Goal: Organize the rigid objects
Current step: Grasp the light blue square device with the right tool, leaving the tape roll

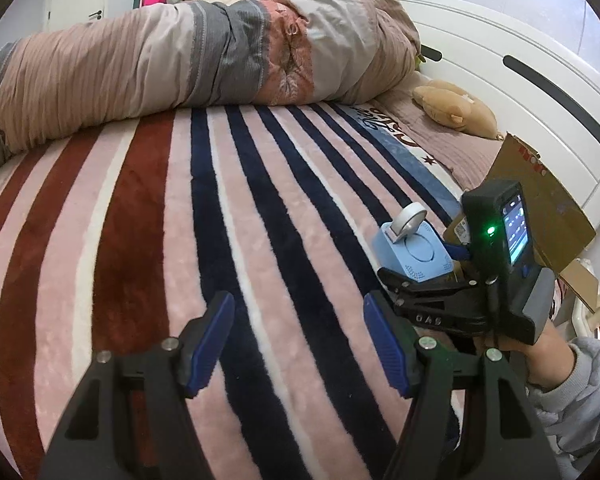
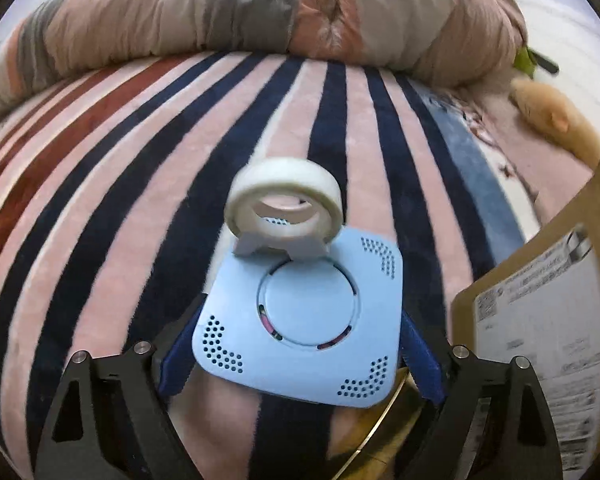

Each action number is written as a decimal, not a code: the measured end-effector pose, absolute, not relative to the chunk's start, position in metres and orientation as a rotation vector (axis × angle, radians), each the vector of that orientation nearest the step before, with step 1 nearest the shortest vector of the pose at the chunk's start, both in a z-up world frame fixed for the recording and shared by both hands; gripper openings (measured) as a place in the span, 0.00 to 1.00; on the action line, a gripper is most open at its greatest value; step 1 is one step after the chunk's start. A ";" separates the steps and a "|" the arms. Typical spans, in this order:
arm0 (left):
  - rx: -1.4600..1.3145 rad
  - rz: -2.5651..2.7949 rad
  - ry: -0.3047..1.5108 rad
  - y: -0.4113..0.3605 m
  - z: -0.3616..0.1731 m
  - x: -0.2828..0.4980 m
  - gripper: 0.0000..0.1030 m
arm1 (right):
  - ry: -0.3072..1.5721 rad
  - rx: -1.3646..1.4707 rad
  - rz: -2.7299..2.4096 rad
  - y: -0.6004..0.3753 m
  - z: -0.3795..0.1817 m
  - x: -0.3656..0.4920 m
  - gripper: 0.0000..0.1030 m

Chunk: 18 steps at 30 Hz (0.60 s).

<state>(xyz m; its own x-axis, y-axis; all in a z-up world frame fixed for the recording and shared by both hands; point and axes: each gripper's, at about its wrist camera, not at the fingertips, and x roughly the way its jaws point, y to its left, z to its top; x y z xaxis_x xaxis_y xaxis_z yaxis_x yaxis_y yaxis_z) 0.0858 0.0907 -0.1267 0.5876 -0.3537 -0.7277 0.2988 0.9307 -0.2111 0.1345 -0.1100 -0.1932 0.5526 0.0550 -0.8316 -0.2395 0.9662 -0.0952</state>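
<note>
A light blue square device (image 2: 306,316) with a grey ring handle (image 2: 286,206) is held between the blue fingers (image 2: 176,360) of my right gripper (image 2: 300,360), above the striped blanket. The same device shows in the left wrist view (image 1: 414,250), clamped in the right gripper (image 1: 424,280) at the right. My left gripper (image 1: 300,344) is open and empty, low over the blanket, left of the right gripper.
A striped plush blanket (image 1: 180,220) covers the bed. A rolled quilt (image 1: 180,60) lies across the far side. A tan plush toy (image 1: 456,108) lies by the white headboard (image 1: 520,60). An open cardboard box (image 1: 540,200) stands at the right, its labelled flap beside the right gripper (image 2: 540,320).
</note>
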 end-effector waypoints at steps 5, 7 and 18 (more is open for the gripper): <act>-0.072 -0.373 0.869 0.097 -0.127 0.083 0.62 | 0.923 -0.187 0.306 -0.103 -0.184 0.120 0.79; -0.085 -0.376 0.873 0.099 -0.127 0.083 0.62 | 0.924 -0.225 0.394 -0.090 -0.181 0.110 0.79; -0.095 -0.378 0.924 0.102 -0.139 0.084 0.62 | 0.984 -0.351 0.641 -0.046 -0.188 0.077 0.79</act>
